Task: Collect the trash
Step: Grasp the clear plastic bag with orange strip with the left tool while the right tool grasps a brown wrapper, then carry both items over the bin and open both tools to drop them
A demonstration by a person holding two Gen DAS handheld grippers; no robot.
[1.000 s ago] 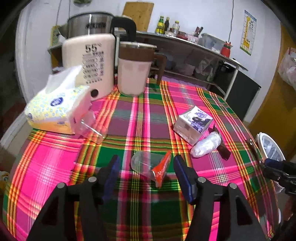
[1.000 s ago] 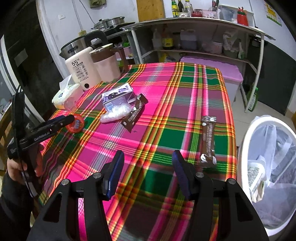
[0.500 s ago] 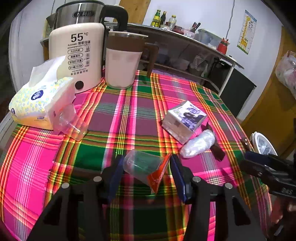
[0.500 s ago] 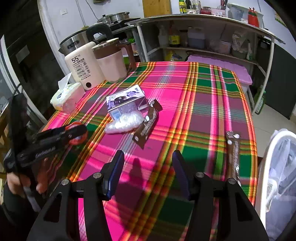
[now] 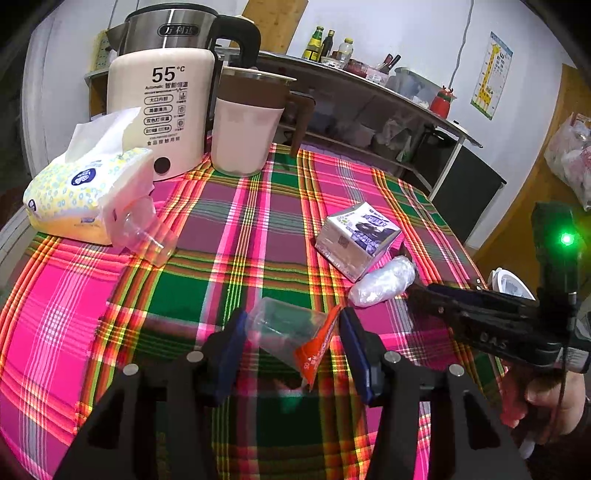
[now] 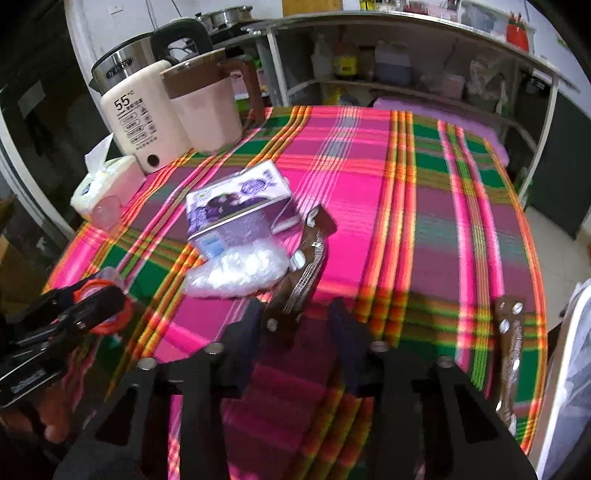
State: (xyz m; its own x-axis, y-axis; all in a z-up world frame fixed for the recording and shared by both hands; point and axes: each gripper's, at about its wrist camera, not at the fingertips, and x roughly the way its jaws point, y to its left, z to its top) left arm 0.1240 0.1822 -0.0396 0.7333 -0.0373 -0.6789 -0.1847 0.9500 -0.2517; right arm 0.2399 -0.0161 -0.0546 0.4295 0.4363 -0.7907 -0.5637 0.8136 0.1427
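Carton (image 6: 236, 201) lies behind crumpled plastic (image 6: 240, 273), wrapper (image 6: 306, 273) just right.

White walls (image 5: 424, 33) back a long grey counter (image 5: 369, 85) with an open shelf (image 6: 406, 92) beneath. A wooden door (image 5: 546, 177) stands at right. A giraffe chart (image 5: 493, 74) hangs on the wall.

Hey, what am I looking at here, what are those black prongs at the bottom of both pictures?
Those are handheld grippers, one in each of a person's hands, each carrying a camera looking along its two fingers. One picture comes from the left gripper, which holds a clear cup with an orange lid; the other from the right gripper, whose jaws are closing around a brown wrapper. On the plaid tablecloth sit a purple carton, crumpled plastic, a second wrapper, a tissue pack and a kettle.
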